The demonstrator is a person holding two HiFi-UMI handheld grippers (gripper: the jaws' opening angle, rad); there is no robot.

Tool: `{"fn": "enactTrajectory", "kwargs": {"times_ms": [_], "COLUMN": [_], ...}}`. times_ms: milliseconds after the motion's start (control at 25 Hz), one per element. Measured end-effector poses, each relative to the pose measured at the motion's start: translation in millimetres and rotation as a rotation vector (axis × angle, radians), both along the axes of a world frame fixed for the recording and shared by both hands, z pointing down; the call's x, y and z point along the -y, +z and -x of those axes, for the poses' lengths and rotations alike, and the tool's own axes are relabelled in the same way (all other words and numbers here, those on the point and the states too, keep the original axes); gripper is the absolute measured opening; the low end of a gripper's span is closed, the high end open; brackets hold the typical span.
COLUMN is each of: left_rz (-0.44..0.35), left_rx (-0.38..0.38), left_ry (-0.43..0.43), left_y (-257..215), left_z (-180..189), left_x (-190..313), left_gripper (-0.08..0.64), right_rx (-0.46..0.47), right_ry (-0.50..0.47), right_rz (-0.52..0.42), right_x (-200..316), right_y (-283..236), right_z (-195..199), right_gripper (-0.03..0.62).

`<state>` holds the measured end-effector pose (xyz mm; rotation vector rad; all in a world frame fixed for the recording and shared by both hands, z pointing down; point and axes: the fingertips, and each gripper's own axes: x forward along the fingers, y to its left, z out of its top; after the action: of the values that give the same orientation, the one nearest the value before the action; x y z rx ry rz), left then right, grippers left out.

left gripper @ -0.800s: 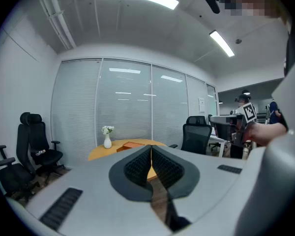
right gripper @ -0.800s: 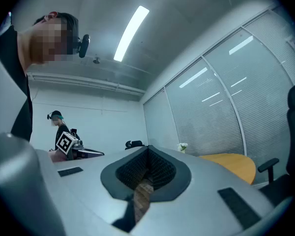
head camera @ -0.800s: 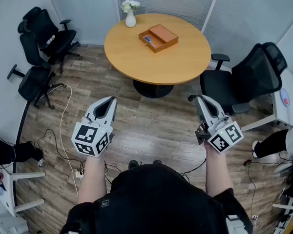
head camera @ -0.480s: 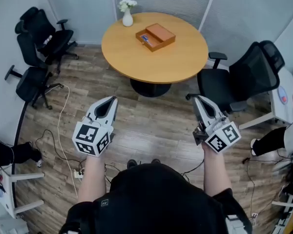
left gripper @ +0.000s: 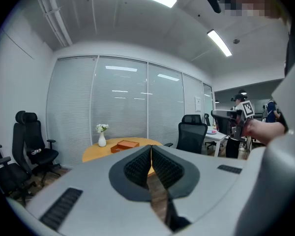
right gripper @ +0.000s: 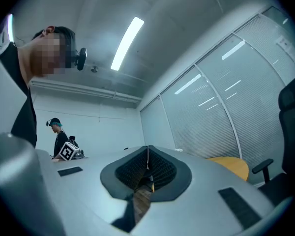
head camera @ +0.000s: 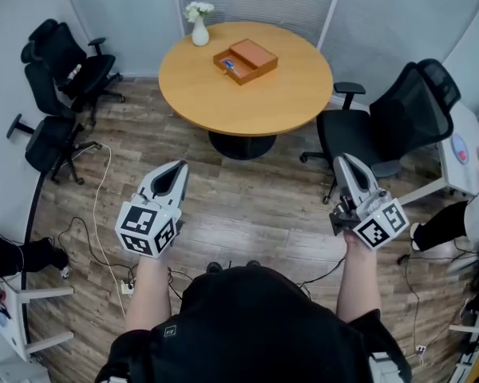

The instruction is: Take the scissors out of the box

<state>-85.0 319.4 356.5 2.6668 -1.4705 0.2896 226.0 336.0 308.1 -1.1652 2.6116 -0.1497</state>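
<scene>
Left gripper view shows box on table, right gripper view only table edge, left claw, right claw clenched empty.

table: honey-tan | box: orange-brown, blue speck inside | vase: white, flowers white | chairs: black | floor: grey-brown planks | left gripper, right gripper: pale grey, ribbed black pads, black-and-white square markers

steep overhead, two low; common table
</scene>
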Motion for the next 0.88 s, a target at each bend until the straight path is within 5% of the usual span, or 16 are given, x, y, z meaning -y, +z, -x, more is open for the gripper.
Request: {"fn": "enactTrajectory", "kwargs": {"times_ms": [440,880], "left_rz": [0.019,0.05], "left_rx": [0.023,-0.032], "left_ry": [0.046,0.039], "left_y": [10,27], "left_z": [-66,-46], "left_x": [-6,63], "left_gripper": [0.015,0.015], "right_rx": [0.011,-0.019], "right_ry": [-0.123,-0.108], "right_rz": [0.056,0.097], "right_x": [-19,54], "right_y": [38,53], "right_z": [-14,7], "right_gripper": [0.038,0.038]}}
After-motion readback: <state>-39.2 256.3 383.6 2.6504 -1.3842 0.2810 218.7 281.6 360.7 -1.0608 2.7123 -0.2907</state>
